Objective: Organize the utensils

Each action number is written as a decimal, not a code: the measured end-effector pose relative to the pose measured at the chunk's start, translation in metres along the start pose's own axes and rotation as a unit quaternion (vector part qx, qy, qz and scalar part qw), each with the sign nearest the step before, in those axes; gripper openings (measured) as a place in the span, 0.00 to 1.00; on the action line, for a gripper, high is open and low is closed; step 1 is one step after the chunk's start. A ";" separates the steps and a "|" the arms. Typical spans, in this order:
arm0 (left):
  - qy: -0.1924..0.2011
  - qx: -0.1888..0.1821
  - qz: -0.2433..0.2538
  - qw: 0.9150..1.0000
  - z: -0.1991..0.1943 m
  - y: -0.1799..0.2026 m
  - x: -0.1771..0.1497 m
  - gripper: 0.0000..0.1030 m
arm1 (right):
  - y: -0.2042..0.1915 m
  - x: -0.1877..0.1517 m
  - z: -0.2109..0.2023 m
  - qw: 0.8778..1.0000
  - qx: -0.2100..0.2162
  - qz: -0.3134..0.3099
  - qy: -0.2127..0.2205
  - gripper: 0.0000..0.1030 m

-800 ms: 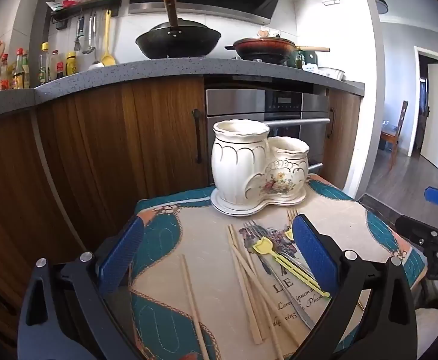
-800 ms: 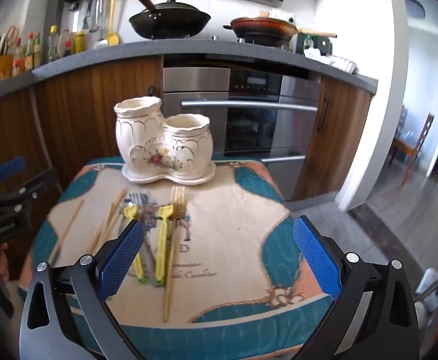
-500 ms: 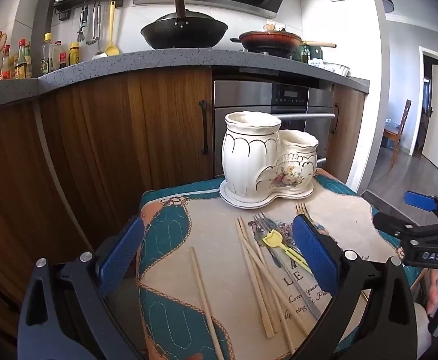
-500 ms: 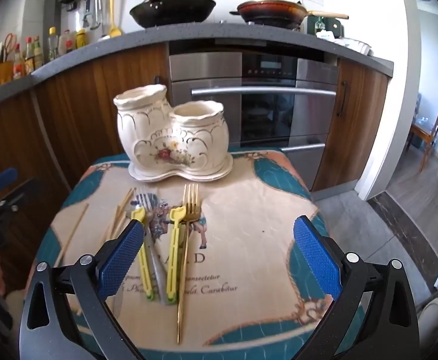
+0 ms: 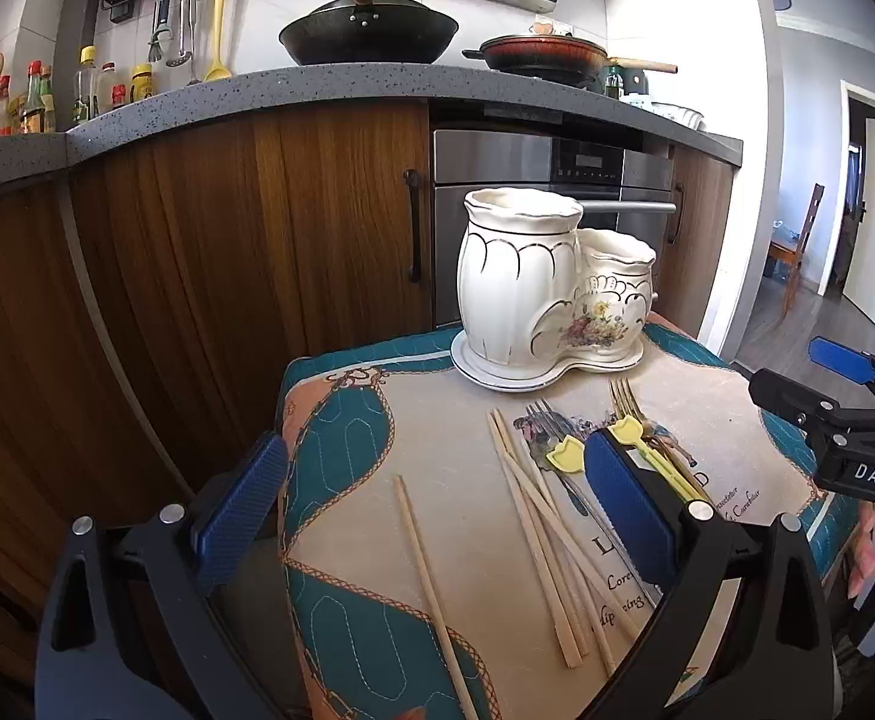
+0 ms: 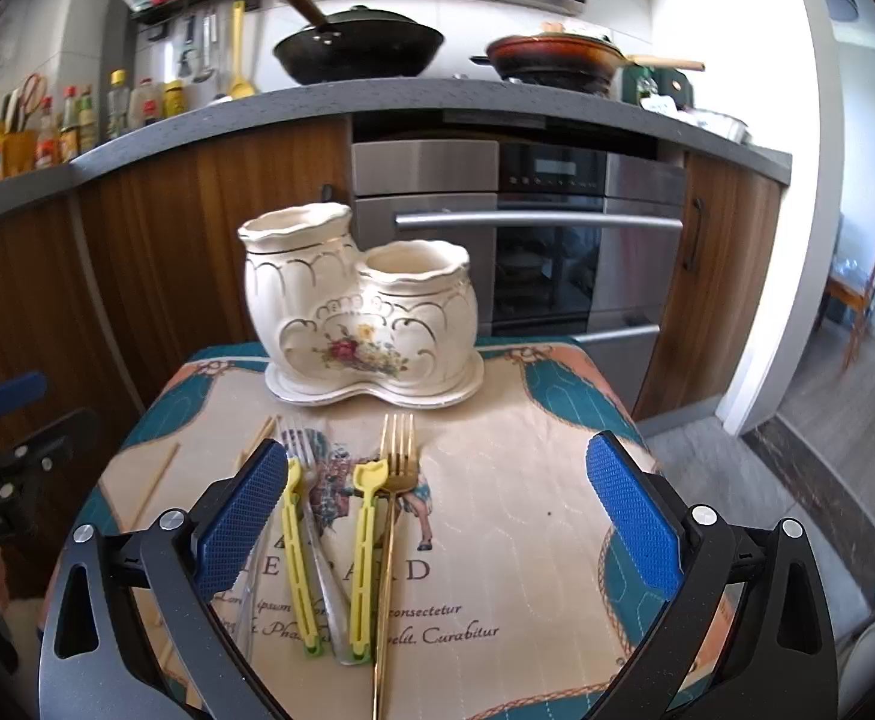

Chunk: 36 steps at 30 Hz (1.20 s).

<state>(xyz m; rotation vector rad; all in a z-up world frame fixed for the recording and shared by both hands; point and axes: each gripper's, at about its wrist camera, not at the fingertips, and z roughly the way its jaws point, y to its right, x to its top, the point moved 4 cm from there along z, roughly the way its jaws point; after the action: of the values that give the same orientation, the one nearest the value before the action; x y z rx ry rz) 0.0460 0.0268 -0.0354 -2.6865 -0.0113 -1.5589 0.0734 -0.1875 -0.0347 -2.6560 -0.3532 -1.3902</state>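
A cream ceramic two-pot utensil holder (image 5: pixel 548 291) (image 6: pixel 359 312) stands at the far side of a small cloth-covered table (image 5: pixel 341 432) (image 6: pixel 527 480). In front of it lie several wooden chopsticks (image 5: pixel 542 534), a lone chopstick (image 5: pixel 431 588), a silver fork (image 6: pixel 311 492), two yellow utensils (image 6: pixel 365 552) and a gold fork (image 6: pixel 392 510). My left gripper (image 5: pixel 434 510) is open and empty above the chopsticks. My right gripper (image 6: pixel 437 516) is open and empty above the forks. Each gripper shows at the edge of the other's view.
Wooden cabinets (image 5: pixel 227 276) and a steel oven (image 6: pixel 557 252) stand right behind the table. The counter above holds a black wok (image 5: pixel 371 33), a red pan (image 6: pixel 557 57) and bottles (image 6: pixel 77 120). A doorway and chair (image 5: pixel 797 252) lie to the right.
Both grippers have come closer to the table and lower, so the holder and utensils look larger. The jaws stay open. Nothing on the table has moved.
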 end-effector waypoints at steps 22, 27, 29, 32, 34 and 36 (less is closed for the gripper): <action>0.013 -0.001 0.012 1.000 -0.007 0.006 0.002 0.95 | -0.006 -0.006 0.000 1.000 -0.001 -0.007 -0.015 0.96; 0.013 -0.003 0.014 1.000 -0.008 0.009 0.001 0.95 | -0.007 -0.007 -0.003 1.000 -0.004 -0.009 -0.013 0.96; 0.012 -0.005 0.013 1.000 -0.008 0.008 0.002 0.95 | -0.006 -0.008 -0.004 1.000 -0.002 -0.006 -0.014 0.96; 0.012 -0.005 0.012 1.000 -0.009 0.009 0.002 0.95 | -0.006 -0.008 -0.004 1.000 -0.002 -0.005 -0.014 0.96; 0.012 -0.006 0.012 1.000 -0.009 0.010 0.001 0.95 | -0.006 -0.008 -0.004 1.000 -0.002 -0.004 -0.014 0.96; 0.011 -0.006 0.013 1.000 -0.008 0.009 0.001 0.95 | -0.006 -0.009 -0.003 1.000 0.000 -0.004 -0.015 0.96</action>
<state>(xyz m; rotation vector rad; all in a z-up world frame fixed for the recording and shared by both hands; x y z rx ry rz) 0.0398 0.0170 -0.0307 -2.6668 0.0346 -1.5853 0.0643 -0.1835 -0.0399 -2.6815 -0.3679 -1.3548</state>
